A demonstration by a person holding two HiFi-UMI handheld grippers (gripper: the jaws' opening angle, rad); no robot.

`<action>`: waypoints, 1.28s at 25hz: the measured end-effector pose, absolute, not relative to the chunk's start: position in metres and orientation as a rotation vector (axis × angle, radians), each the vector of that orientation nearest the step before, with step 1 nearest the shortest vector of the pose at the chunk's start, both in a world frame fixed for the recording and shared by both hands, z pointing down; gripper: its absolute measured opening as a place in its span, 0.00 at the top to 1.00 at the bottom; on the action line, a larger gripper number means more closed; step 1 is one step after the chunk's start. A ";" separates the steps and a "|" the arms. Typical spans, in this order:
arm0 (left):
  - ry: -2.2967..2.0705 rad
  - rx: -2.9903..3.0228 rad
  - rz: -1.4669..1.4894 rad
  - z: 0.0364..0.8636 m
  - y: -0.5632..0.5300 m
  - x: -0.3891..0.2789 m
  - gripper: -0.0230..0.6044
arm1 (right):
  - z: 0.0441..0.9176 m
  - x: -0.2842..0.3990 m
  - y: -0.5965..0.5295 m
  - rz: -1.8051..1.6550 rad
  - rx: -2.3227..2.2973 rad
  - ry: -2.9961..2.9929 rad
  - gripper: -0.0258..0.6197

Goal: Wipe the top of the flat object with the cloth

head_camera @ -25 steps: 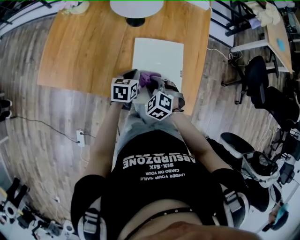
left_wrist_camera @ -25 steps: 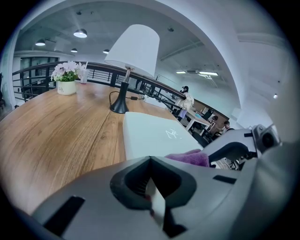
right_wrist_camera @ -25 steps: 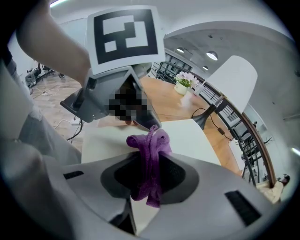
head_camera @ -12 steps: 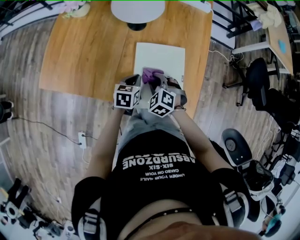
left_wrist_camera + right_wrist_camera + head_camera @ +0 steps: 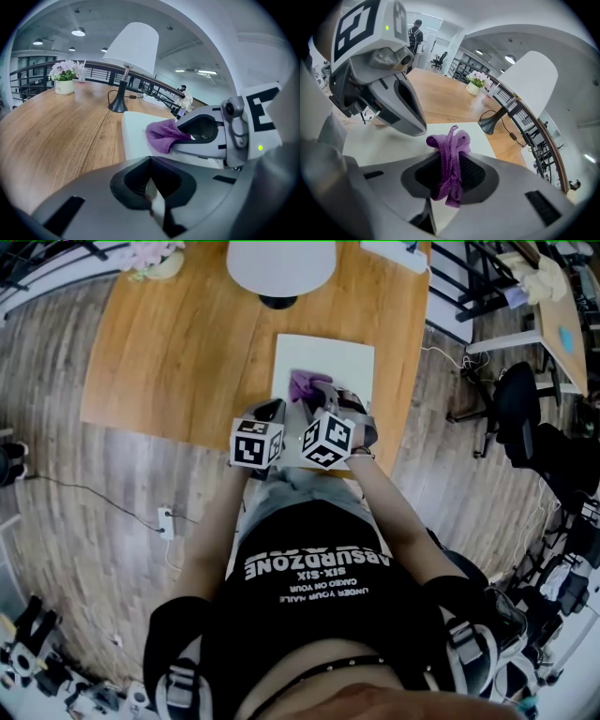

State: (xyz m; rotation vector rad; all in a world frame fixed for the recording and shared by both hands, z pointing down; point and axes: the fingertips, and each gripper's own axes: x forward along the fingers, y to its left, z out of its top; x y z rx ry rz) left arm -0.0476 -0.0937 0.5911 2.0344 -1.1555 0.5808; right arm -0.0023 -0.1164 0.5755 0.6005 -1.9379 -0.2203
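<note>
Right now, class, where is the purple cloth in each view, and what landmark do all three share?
Head view: cloth upper centre, over the flat object.
Left gripper view: cloth right of centre.
Right gripper view: cloth centre, between the jaws.
Shared landmark: the white lamp.

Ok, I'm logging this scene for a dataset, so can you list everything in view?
table: one, light wood, carries the items below
flat object: one, white, table's near right part
cloth: one, purple, over the flat object
lamp: one, white shade and dark base, table's far side
flower pot: one, white with pale flowers, table's far left corner
office chairs: several, black, floor at right
left gripper: grey, jaws together, empty
right gripper: grey, jaws clamping the cloth
</note>
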 end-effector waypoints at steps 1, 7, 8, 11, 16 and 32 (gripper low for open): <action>-1.154 2.035 0.584 0.591 -0.094 -0.048 0.94 | 0.576 -0.003 -0.120 -0.223 0.601 -1.938 0.80; -1.147 2.036 0.593 0.590 -0.094 -0.048 0.94 | 0.573 -0.003 -0.147 -0.237 0.619 -1.926 0.80; -1.146 2.034 0.593 0.589 -0.095 -0.048 0.94 | 0.573 -0.004 -0.154 -0.239 0.623 -1.923 0.80; -1.146 2.034 0.593 0.588 -0.096 -0.048 0.94 | 0.573 -0.005 -0.173 -0.242 0.635 -1.915 0.80; -1.145 2.038 0.596 0.589 -0.096 -0.050 0.94 | 0.574 -0.011 -0.198 -0.251 0.646 -1.901 0.80; -1.146 2.014 0.585 0.587 -0.094 -0.047 0.94 | 0.573 -0.033 -0.227 -0.253 0.629 -1.878 0.80</action>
